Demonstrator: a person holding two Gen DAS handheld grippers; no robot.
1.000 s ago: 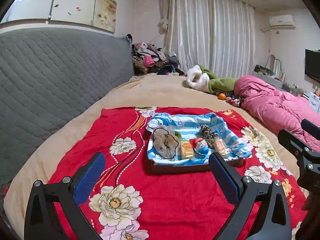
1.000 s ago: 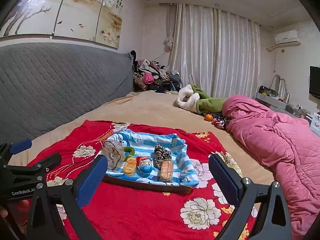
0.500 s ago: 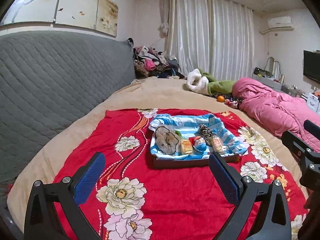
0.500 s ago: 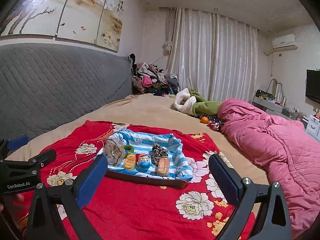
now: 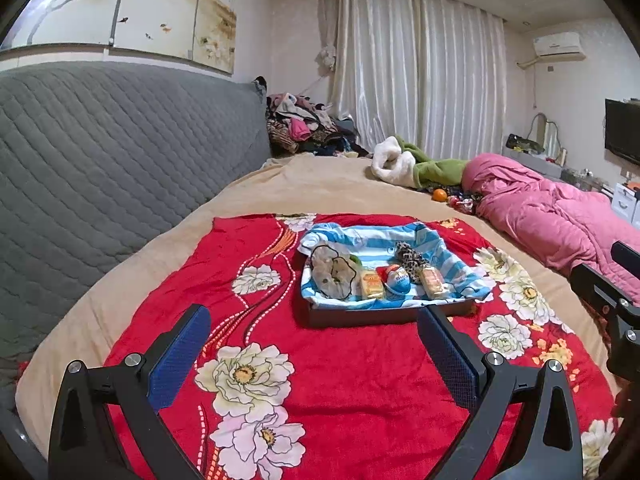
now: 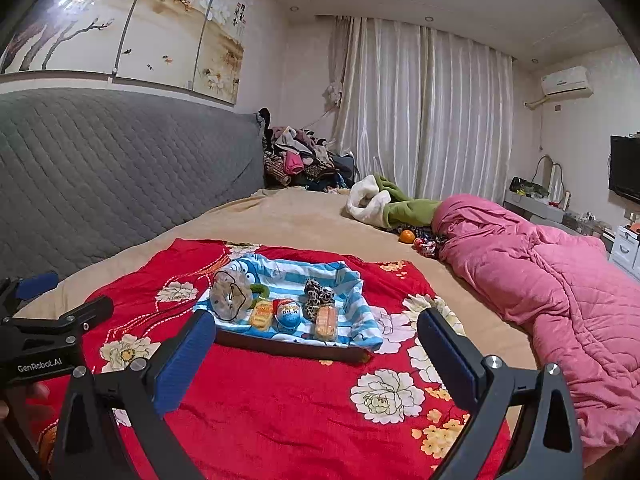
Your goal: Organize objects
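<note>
On the bed, over the red floral blanket [image 5: 344, 376], the dark tray [image 5: 384, 314] lined with a blue-striped cloth [image 5: 372, 242] is your landmark, and everything to organize sits inside it. Along the tray's near edge, from its left end to its right, you have a grey-brown scrunchie [image 5: 333, 276], a yellow snack packet [image 5: 371, 283], a red, white and blue egg-shaped toy [image 5: 397, 278] and an orange wrapped snack bar [image 5: 431, 281]. A leopard-print scrunchie [image 5: 409, 257] lies just behind the egg, and a small green thing peeks out behind the grey-brown scrunchie; what it is I cannot tell.

Both your tongs hang short of the tray's near edge, wide apart and holding nothing. The left tongs [image 5: 314, 354] face the tray almost square on, its long side running across their line of reach. The right tongs [image 6: 316, 354] see it angled off toward their left, so the snack bar at the tray's right end is probably their easiest pick. The two packets lie lengthwise front to back, which suits a straight approach with the tips closing across their narrow width.
</note>
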